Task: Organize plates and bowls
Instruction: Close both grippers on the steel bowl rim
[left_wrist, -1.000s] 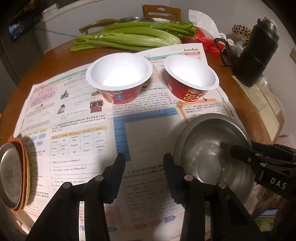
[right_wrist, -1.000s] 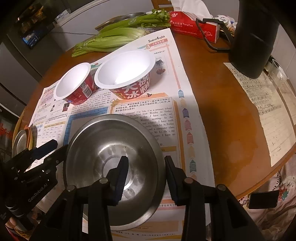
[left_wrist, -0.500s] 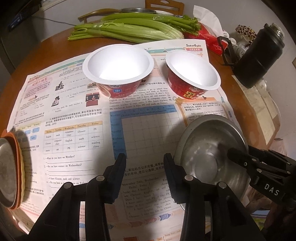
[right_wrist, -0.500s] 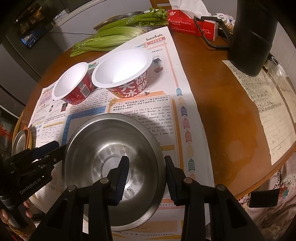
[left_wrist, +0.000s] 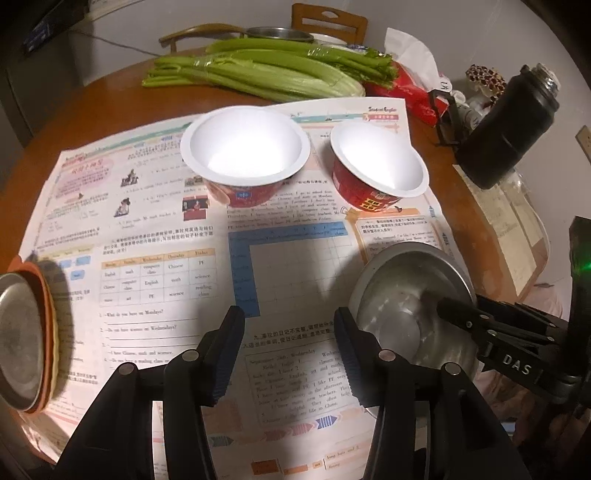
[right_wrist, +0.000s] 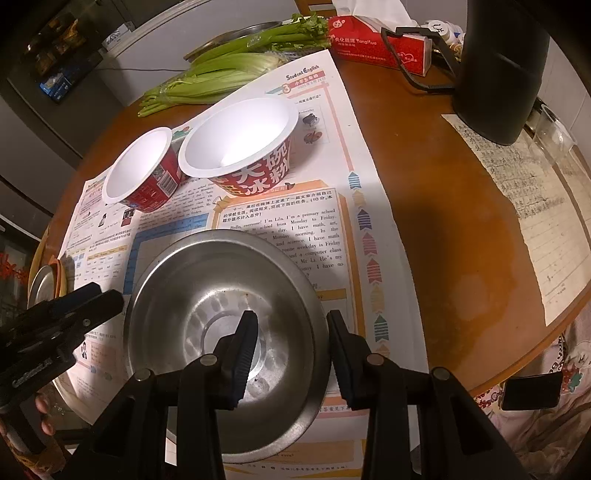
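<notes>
— Steel bowl (right_wrist: 207, 295): location?
— On the newspaper (right_wrist: 321, 225), near table edge. Right gripper (right_wrist: 291, 350) straddles its near-right rim; actual clamping cannot be confirmed.
— Left gripper (left_wrist: 288, 354)?
— Jaws opening, nothing between them, over the newspaper.
— Others?
— Two red paper bowls (left_wrist: 245, 162) beyond, upright, side by side; stacked plates (left_wrist: 22, 343) at left.

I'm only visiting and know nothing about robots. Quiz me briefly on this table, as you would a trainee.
1. How many red paper bowls stand on the newspaper?
2. True or false: the celery lies inside the steel bowl.
3. The right gripper has its jaws either side of the rim of: A) a mug B) the steel bowl C) a spoon
Key: 1. two; 2. false; 3. B
</notes>
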